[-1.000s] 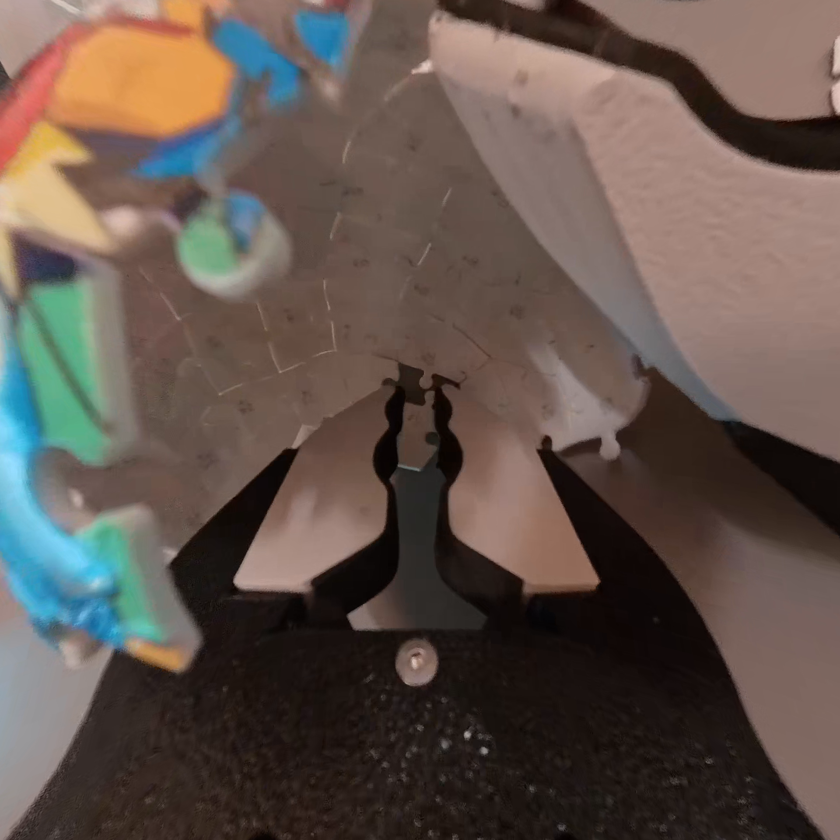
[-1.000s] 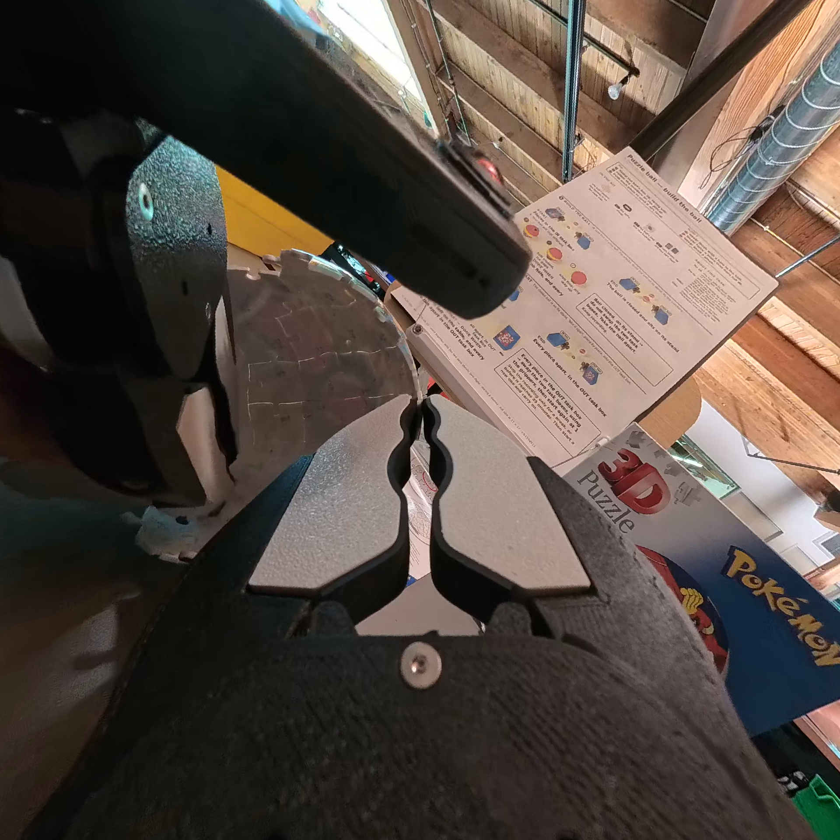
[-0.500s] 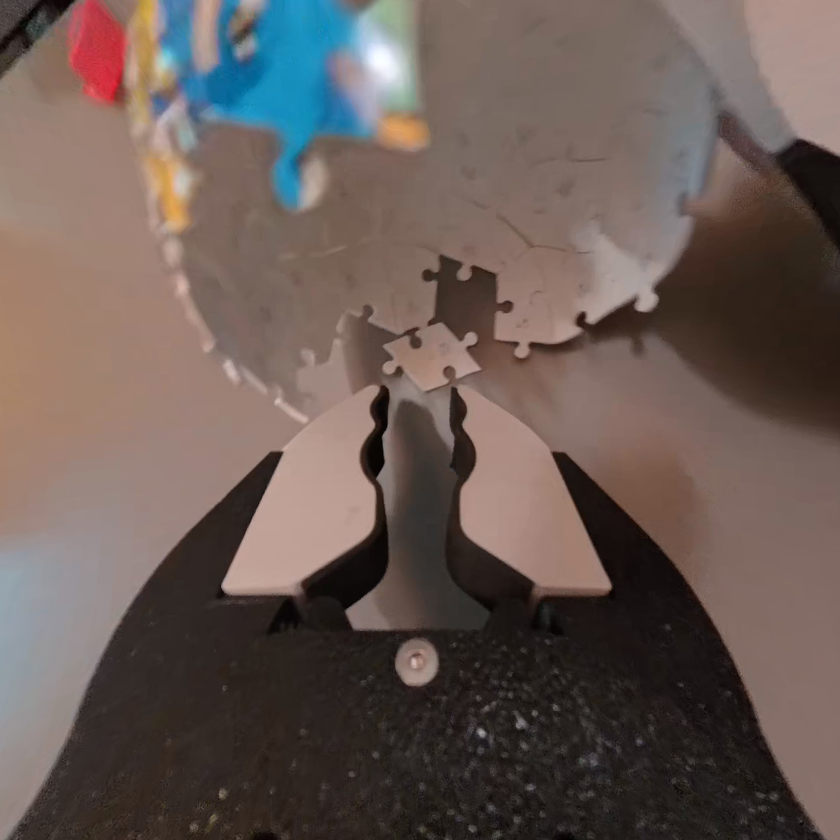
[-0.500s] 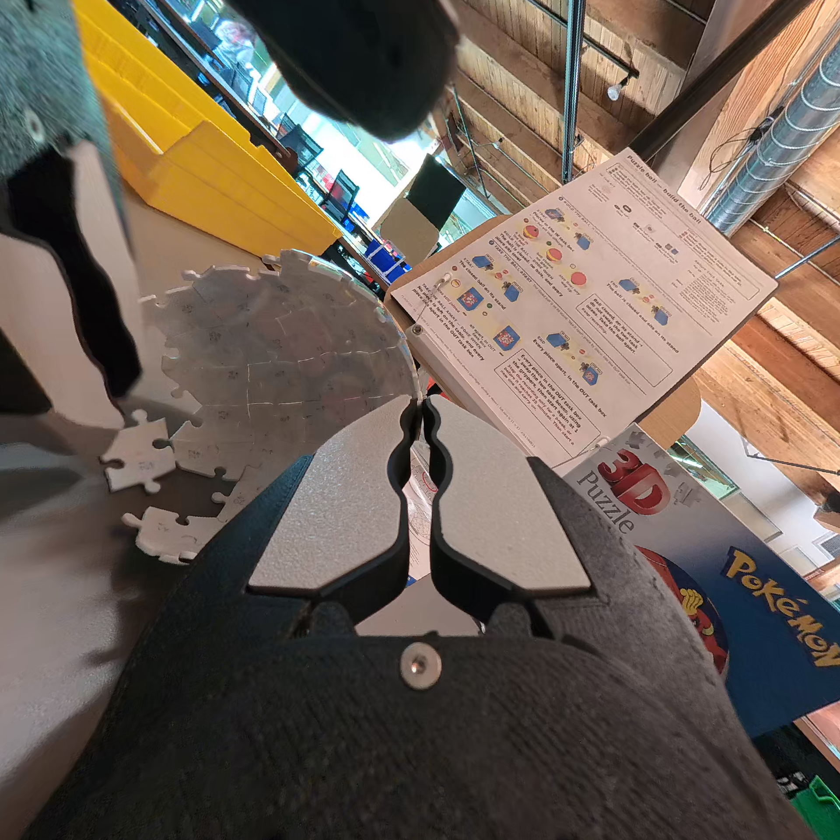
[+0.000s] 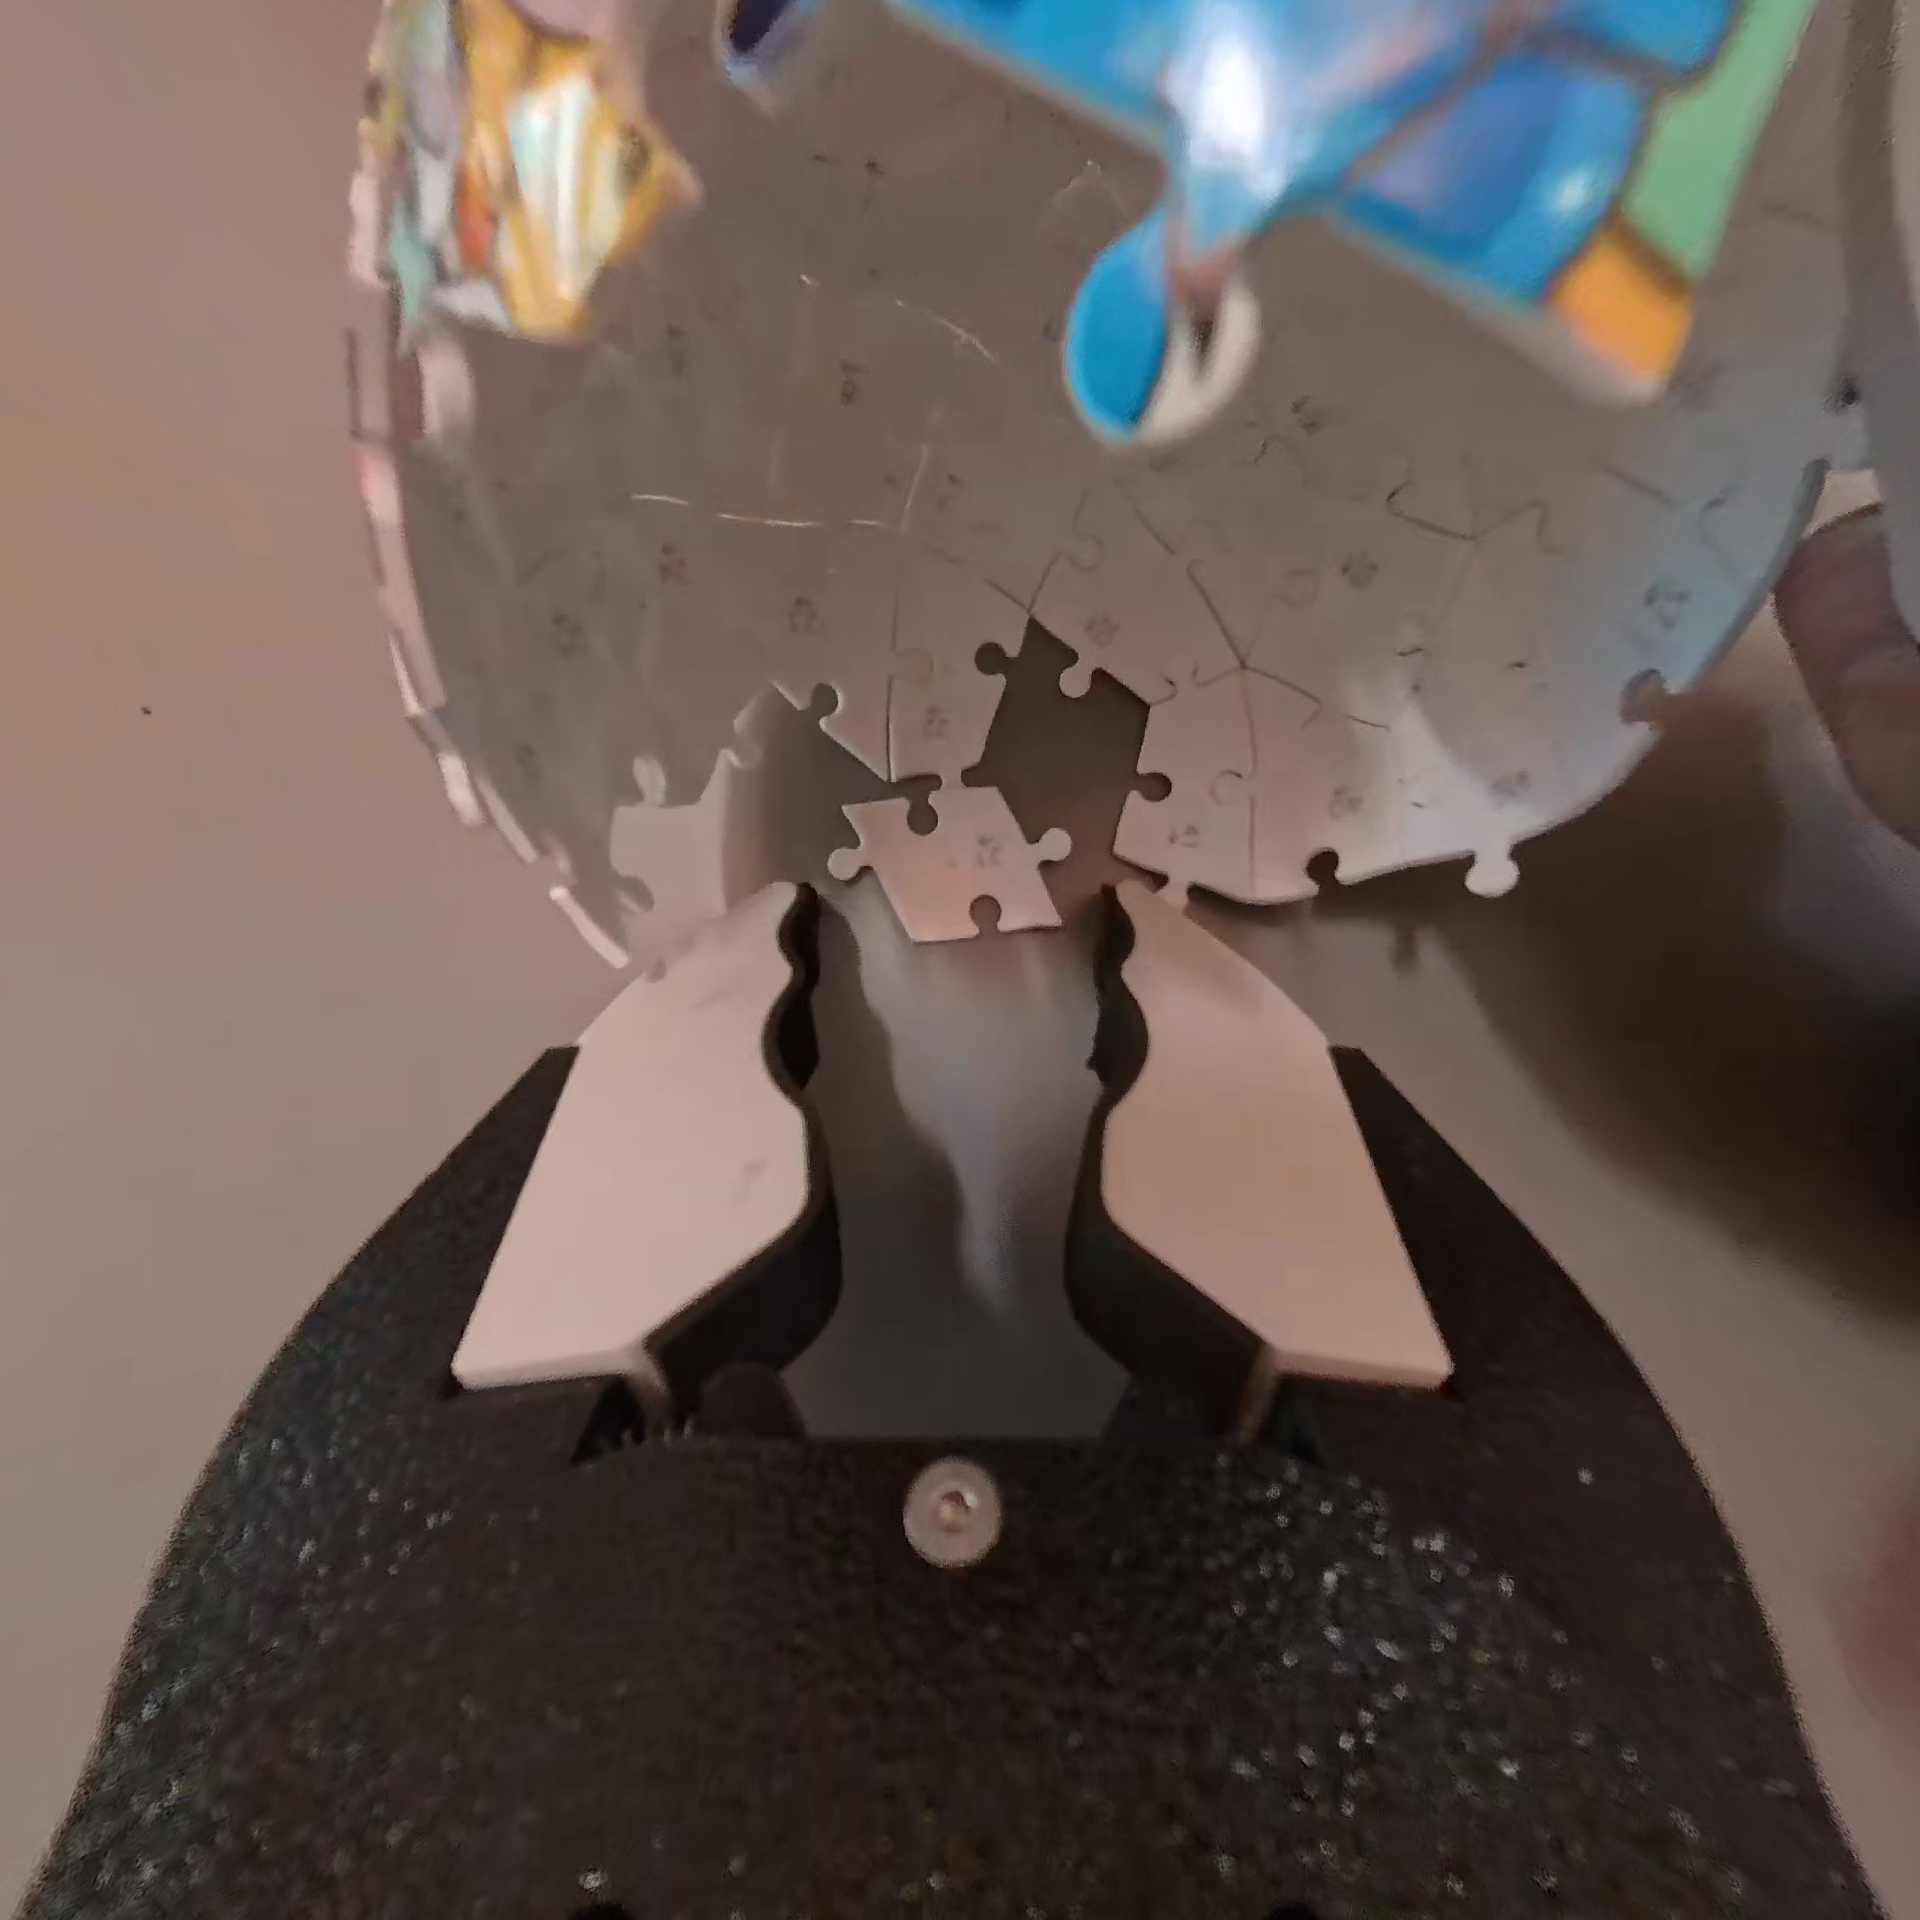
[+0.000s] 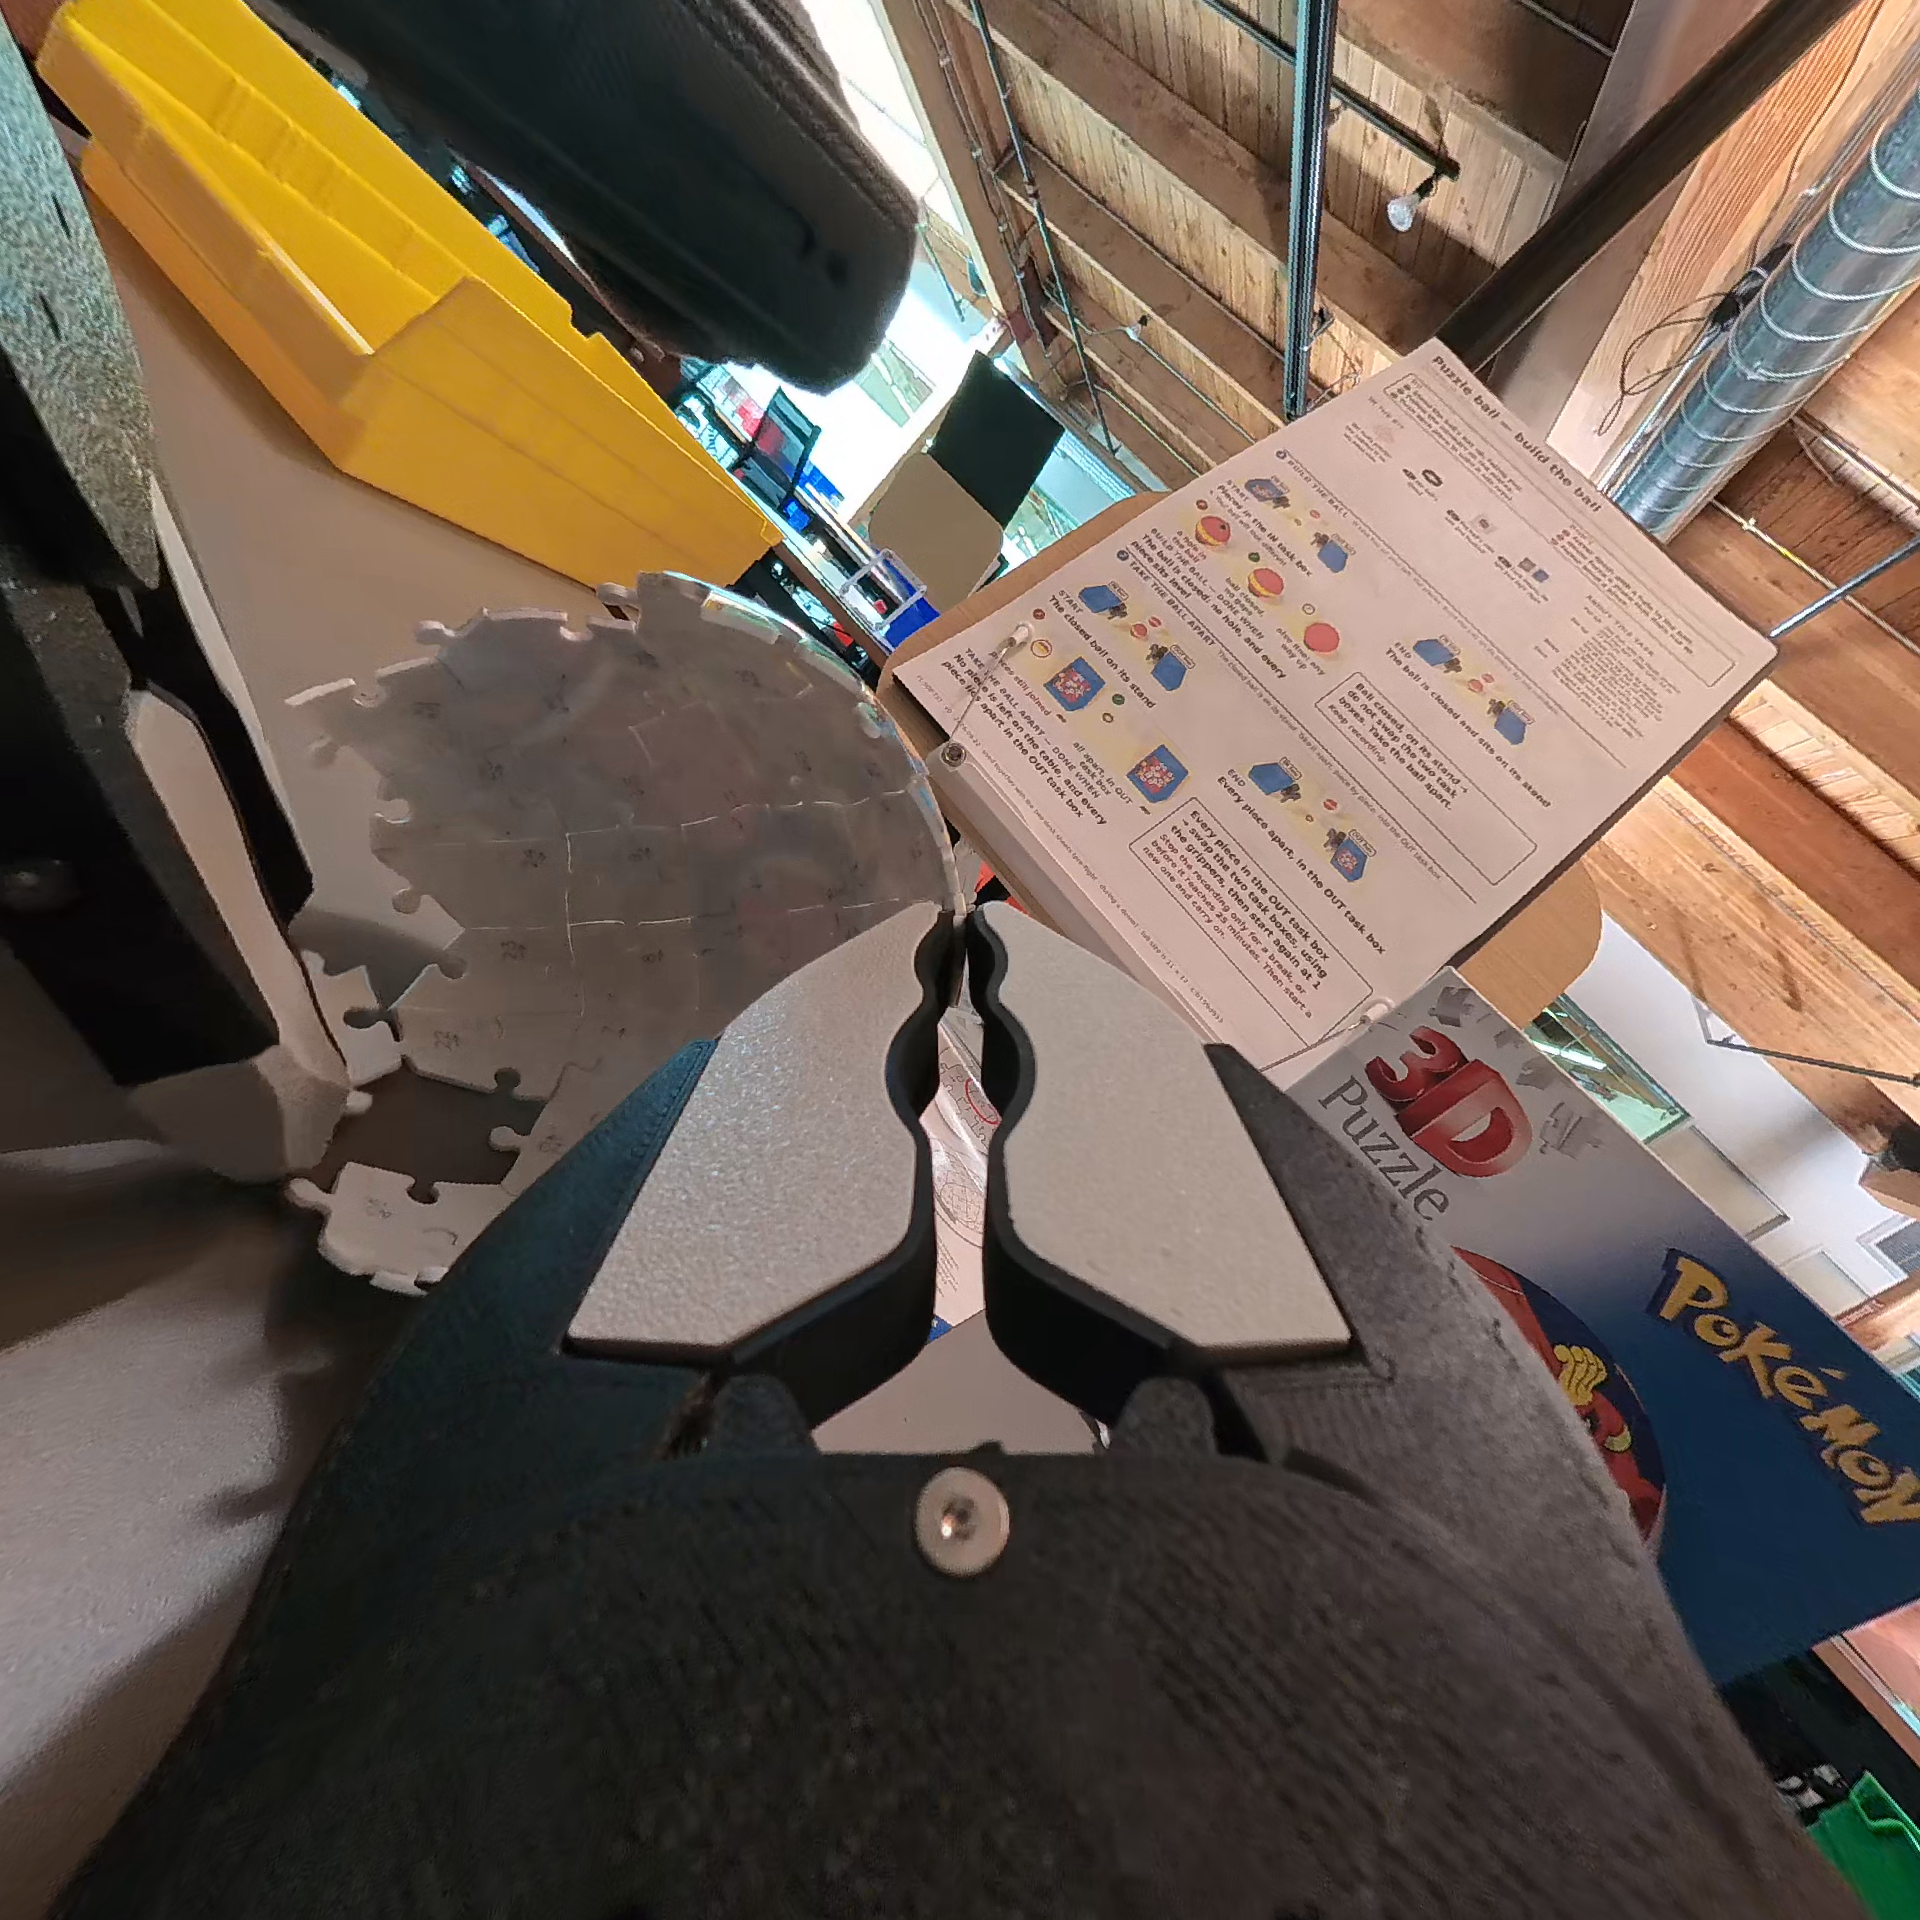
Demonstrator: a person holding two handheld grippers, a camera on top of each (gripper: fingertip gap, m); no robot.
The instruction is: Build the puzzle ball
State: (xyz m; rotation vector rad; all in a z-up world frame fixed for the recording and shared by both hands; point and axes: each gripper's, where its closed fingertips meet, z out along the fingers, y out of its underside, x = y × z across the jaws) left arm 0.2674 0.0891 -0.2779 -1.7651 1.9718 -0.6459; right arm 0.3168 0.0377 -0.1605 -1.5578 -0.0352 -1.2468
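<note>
The half-built puzzle ball (image 5: 935, 468) is a curved shell with a grey inside and coloured print on its outer face. It stands on the beige table (image 5: 208, 935). Its lower edge has a piece-shaped gap (image 5: 1060, 738). A loose grey puzzle piece (image 5: 956, 862) lies flat on the table just below that gap. My left gripper (image 5: 958, 904) is open and empty, with its tips on either side of the piece. My right gripper (image 6: 961, 925) is shut on the shell's rim (image 6: 644, 810) and holds it upright. The left gripper (image 6: 208, 935) and the loose piece (image 6: 358, 1013) also show in the right wrist view.
Yellow bins (image 6: 416, 312) are stacked at the back of the table. A printed instruction sheet on a board (image 6: 1351, 727) and the blue puzzle box (image 6: 1662, 1351) stand to the right of the shell. The body of the left gripper (image 6: 623, 156) hangs over the shell. Spacing between my two grippers at the tips: around 12 cm.
My left gripper was shut on the piece at the shell's edge. It has let go, pulled back and opened wide, and the piece now lies on the table. The right gripper has held still.
</note>
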